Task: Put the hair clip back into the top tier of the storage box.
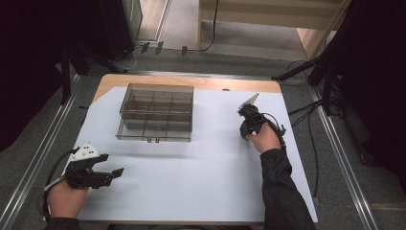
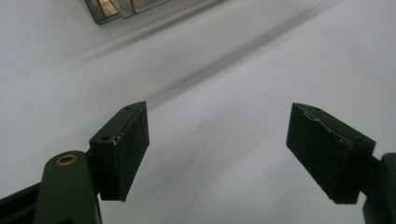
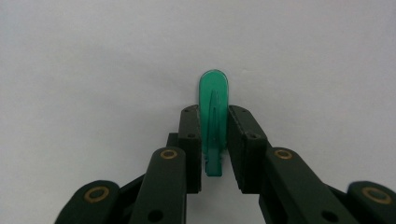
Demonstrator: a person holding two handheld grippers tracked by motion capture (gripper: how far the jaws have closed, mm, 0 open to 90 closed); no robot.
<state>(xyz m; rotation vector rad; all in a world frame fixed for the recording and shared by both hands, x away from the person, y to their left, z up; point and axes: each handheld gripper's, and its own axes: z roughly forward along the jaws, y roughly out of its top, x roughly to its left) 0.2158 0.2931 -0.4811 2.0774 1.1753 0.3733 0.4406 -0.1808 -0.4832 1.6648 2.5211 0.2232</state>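
Surroundings: a clear smoke-grey plastic organiser box (image 1: 155,112) with divided compartments sits on the far-left part of the white sheet (image 1: 191,177) that covers your wooden table (image 1: 191,82). Dark stands and cables ring the table on the floor.
In the way: nothing lies on the sheet between your two hands; the organiser box is the one thing standing on it, well apart from both grippers.
Right gripper: your right gripper (image 3: 215,135) has its jaws closed narrow on a small translucent green plastic piece with a rounded tip (image 3: 214,112).
Green piece and claw: the piece stands pinched between the two pads, its rounded end poking out past the jaw tips and its squared end reaching back toward the linkage. In the high view your right gripper (image 1: 246,117) is at the right-hand side of the sheet, to the right of the box; the green piece is too small to make out there.
Left gripper: your left gripper (image 2: 217,154) is spread wide with nothing between the pads, only bare sheet beneath. In the high view it (image 1: 112,173) sits near the table's near-left corner, pointing right.
Box from the left: a corner of the organiser box (image 2: 121,8) shows at the top of the left gripper view, well beyond the jaws.
Edges: your right hand (image 1: 265,139) is near the sheet's right edge; your left hand (image 1: 64,196) is at its left edge.
Open room: the middle and near part of the sheet lie bare between your hands.
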